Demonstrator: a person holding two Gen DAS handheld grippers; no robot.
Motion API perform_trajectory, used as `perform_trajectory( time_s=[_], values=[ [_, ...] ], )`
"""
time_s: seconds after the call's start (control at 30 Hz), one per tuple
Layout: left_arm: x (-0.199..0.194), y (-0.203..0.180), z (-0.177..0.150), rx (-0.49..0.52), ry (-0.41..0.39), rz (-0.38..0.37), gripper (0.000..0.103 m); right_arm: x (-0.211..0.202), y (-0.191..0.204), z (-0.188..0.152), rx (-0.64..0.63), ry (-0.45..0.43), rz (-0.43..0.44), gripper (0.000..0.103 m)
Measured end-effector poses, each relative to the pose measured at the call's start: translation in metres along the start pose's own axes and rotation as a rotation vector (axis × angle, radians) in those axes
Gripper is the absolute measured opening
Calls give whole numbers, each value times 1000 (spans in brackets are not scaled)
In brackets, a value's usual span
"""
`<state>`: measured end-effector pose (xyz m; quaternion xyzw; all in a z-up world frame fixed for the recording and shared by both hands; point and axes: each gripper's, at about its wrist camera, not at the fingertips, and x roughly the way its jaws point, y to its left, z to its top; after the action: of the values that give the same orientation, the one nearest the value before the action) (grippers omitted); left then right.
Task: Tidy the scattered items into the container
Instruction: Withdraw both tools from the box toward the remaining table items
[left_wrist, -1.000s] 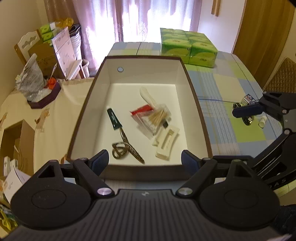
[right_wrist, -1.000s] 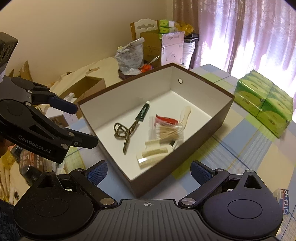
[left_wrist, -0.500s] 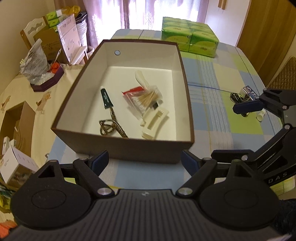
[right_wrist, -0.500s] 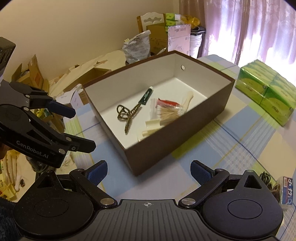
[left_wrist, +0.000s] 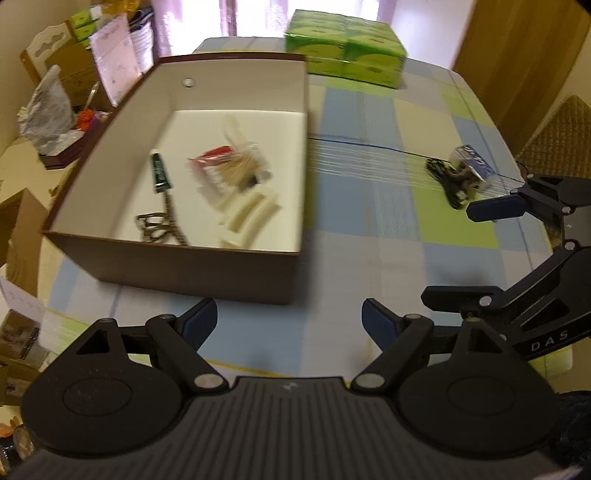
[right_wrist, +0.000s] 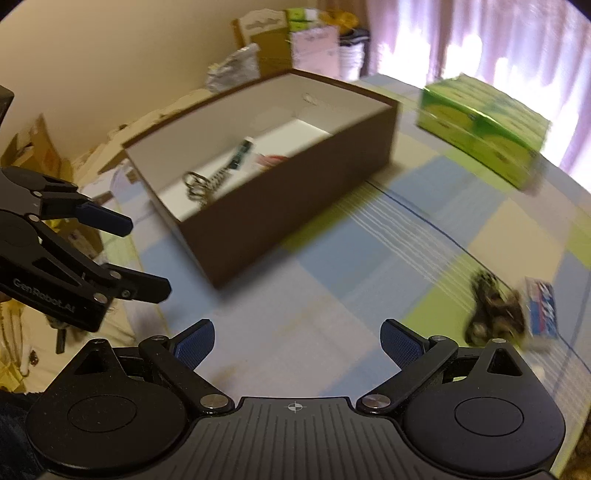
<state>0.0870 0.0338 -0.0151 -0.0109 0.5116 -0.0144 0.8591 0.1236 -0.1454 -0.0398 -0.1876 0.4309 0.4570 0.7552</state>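
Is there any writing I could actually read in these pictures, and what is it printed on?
"GenRobot.AI": white lettering on the black body of the left claw, seen from the right wrist camera.
"DAS": partial white lettering on the black body of the right claw, seen from the left wrist camera; the rest is cut off.
Small blue and white packet on the checked tablecloth: print too blurred to read.
Green cartons: print too blurred.

Both wrist views above table (shared box (left_wrist: 192, 266) (right_wrist: 295, 192))
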Motion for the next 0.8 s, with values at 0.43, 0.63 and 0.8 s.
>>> perform_trajectory(
  time_s=[0.43,0.63,0.8],
  values=[
    [25,-70,17,114,-6,-68,83,-24,-71,-39,156,5,-127,101],
    [41,-95,35,181,-21,-85,83,-28,-97,-47,207,-39,-187,101],
    [59,-114,54,244,-42,-102,83,-22,-121,-56,196,-72,-199,101]
  ],
)
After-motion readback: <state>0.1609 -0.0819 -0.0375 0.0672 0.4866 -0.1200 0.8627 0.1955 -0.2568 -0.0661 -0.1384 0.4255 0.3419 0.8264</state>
